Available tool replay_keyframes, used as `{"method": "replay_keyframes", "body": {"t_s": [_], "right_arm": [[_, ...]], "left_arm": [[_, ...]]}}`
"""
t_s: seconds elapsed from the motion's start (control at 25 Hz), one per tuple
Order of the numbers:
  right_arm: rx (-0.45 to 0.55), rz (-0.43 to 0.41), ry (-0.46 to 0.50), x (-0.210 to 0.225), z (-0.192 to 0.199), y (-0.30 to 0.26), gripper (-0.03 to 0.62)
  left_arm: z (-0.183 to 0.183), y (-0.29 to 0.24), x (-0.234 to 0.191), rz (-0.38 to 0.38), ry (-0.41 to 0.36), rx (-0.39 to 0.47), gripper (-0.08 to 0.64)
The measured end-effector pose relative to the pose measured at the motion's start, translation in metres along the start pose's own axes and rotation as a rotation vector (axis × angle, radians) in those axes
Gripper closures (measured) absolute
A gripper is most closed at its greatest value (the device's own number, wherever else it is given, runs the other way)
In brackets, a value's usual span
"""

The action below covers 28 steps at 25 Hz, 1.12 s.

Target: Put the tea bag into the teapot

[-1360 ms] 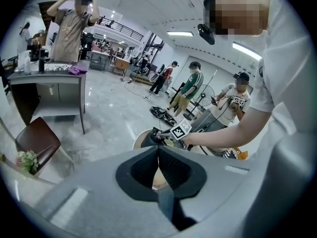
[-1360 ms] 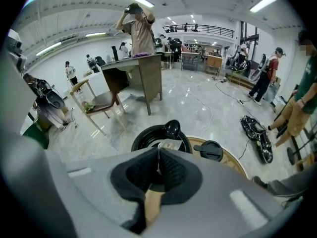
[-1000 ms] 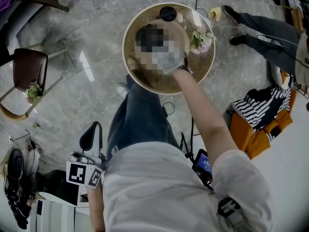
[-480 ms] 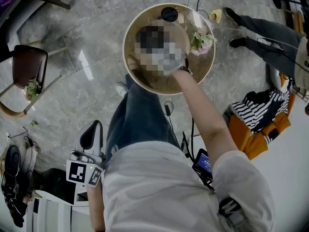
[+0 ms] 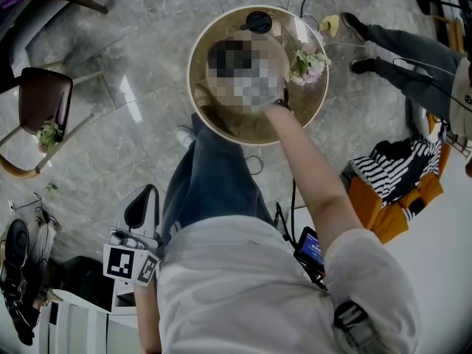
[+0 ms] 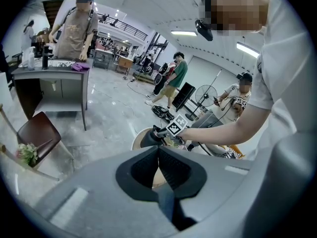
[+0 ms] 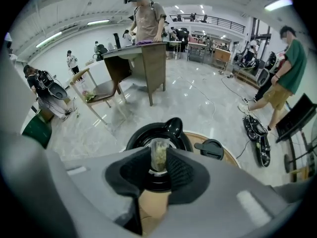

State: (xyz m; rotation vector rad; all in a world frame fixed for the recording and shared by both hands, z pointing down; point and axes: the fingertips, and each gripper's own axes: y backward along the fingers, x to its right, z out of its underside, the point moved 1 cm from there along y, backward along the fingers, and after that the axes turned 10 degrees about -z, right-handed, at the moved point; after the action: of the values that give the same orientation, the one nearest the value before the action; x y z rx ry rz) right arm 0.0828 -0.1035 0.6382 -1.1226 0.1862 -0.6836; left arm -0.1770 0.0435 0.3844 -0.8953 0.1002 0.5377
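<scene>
Right hand-held gripper [image 7: 159,151]: poised over the open top of the black teapot [image 7: 141,134], pointing steeply down. Jaws have just been opening and now stand at a narrow gap. The tea bag [image 7: 159,157] sits upright between the pads at their tips, pale mesh with greenish leaf inside, filling most of the gap. Cannot tell whether the pads press on it. The bag is directly above the teapot's mouth, not yet inside.

Teapot stands on the round wooden desk [image 7: 227,156], upper centre of the head view. Its spout points toward the top of the right gripper view. Black lid [image 7: 212,148] lies on the desk just right of the teapot, apart from it. A bunch of flowers [image 5: 307,60] is at the desk's right edge in the head view.

Left hand-held gripper [image 6: 158,150]: jaws together, nothing between them. It is held low at the person's side, lower left of the head view, well apart from the desk.

In the head view the right arm reaches up-frame to the desk; a mosaic patch covers that gripper there.
</scene>
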Motion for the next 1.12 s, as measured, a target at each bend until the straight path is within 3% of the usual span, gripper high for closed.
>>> {"method": "replay_keyframes", "body": {"t_s": [0.4,0.6,1.12], "right_arm": [[-0.135,0.023,0.158,0.001,-0.005,-0.026,0.524],[-0.208,0.081,0.256,0.006,0.001,-0.033,0.568],[-0.180,0.042,0.226,0.009,0.004,-0.005,0.566]], "left_arm": [[-0.001,-0.001,-0.009,-0.017,0.021,-0.004,0.552],[0.002,-0.004,-0.008,-0.009,0.028,-0.003,0.552],[0.007,0.000,-0.008,-0.008,0.032,-0.001,0.552]]}}
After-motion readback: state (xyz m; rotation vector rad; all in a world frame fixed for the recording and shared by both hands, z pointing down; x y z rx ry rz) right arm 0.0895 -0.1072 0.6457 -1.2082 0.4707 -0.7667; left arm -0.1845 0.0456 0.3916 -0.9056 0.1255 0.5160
